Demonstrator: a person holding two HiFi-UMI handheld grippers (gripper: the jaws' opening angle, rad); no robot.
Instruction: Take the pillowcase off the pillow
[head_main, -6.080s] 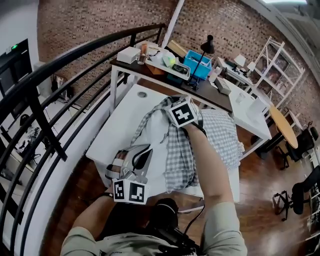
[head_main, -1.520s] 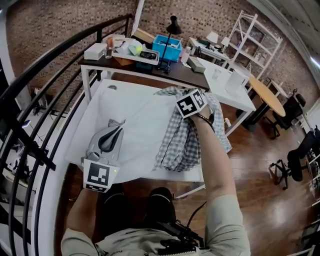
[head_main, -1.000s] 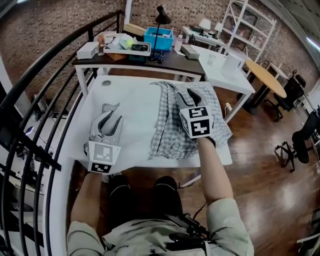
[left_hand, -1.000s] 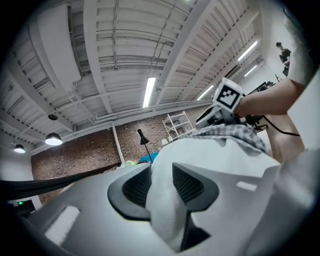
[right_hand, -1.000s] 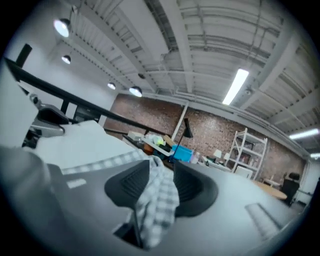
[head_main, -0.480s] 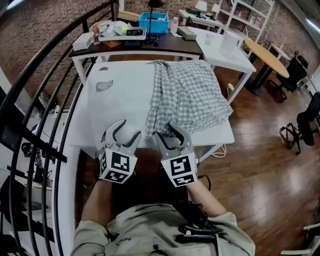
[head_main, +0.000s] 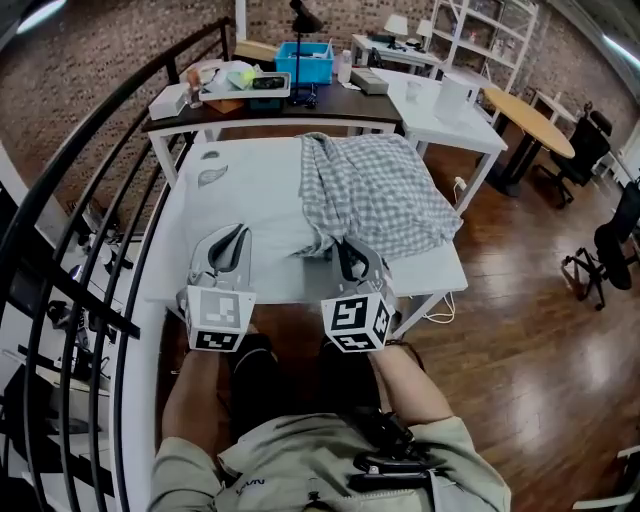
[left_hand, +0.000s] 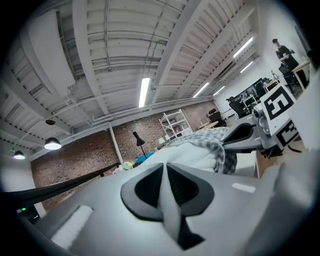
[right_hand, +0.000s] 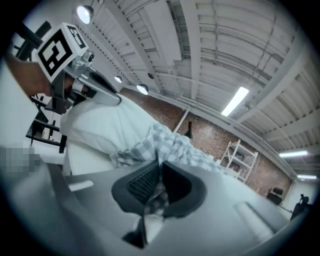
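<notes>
- On the near-left part of the white table (head_main: 210, 160) lies the pillow (head_main: 255, 215), bare and white, flat on the tabletop.
- Right of it and reaching to the far edge, the checked pillowcase (head_main: 375, 190) is spread in loose folds. It overlaps the pillow's right side, and its near corner trails toward the near edge of the table.
- At the near-left edge, the left gripper (head_main: 231, 238) points level across the table, its tips over the pillow's near border.
- Its jaws have just been closing and now stand pressed together. A thin strip of pale cloth, seemingly the pillow's white fabric, is pinched between the pads.
- Just to the right, the right gripper (head_main: 350, 252) also points level, its tips at the pillowcase's near corner.
- Its jaws have likewise just been closing and are clenched on the checked cloth, which shows between and below the pads in the right gripper view.
- The two grippers sit side by side, near each other but apart.
- Beyond the table stands a dark desk (head_main: 330, 105) with a blue bin (head_main: 305, 58) and a black desk lamp (head_main: 303, 15).
- Along the left runs a black railing (head_main: 110, 200).
</notes>
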